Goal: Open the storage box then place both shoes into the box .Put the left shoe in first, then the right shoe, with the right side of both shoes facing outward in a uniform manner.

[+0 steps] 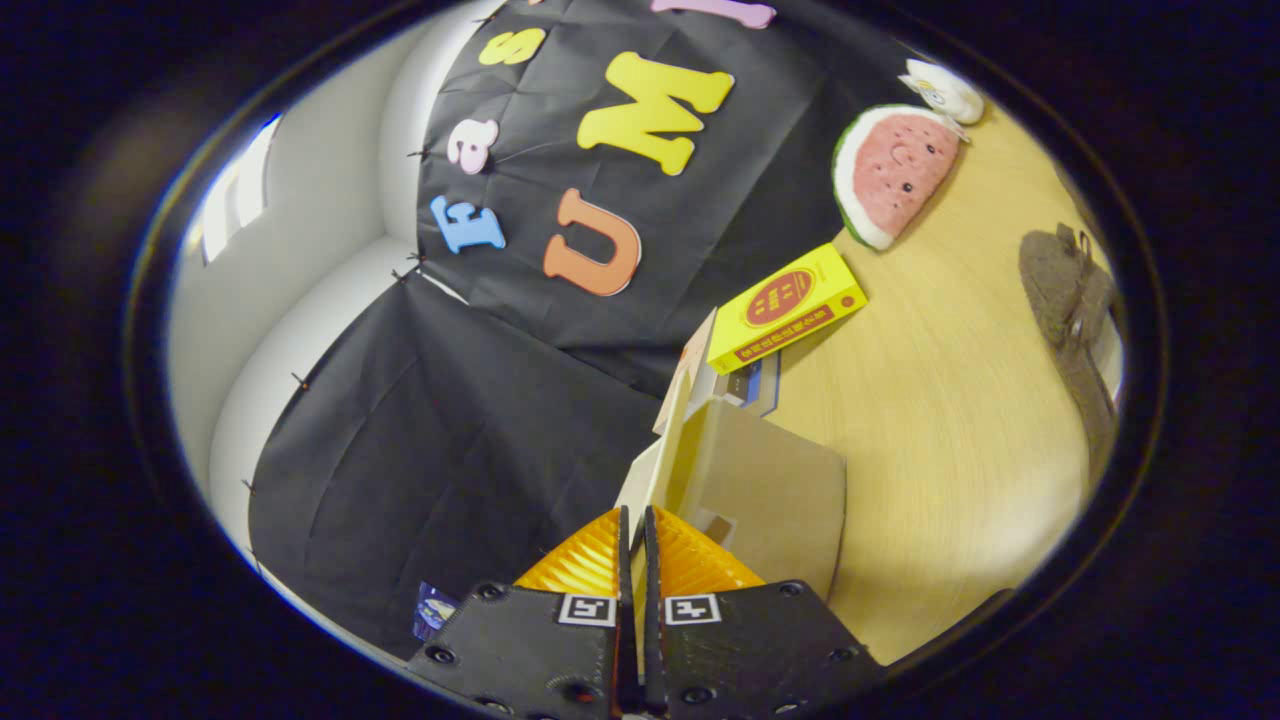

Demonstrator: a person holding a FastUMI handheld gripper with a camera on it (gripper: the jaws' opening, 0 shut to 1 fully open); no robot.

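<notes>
Box (pixel 760 490) lid, thin pale cardboard, is pinched edge-on between the gripper's (pixel 632 530) ribbed orange fingers, so opening looks underway. Beyond stand a glossy yellow carton (pixel 787 305) and a plush watermelon (pixel 890 170). Both shoes (pixel 1070 300), dark and fuzzy, lie far right on the wood-grain table (pixel 960 420), not yet boxed.

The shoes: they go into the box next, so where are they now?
In the gripper view the grey shoes lie on the wooden table, far beyond the gripper, right of the yellow box and below the watermelon plush.
</notes>
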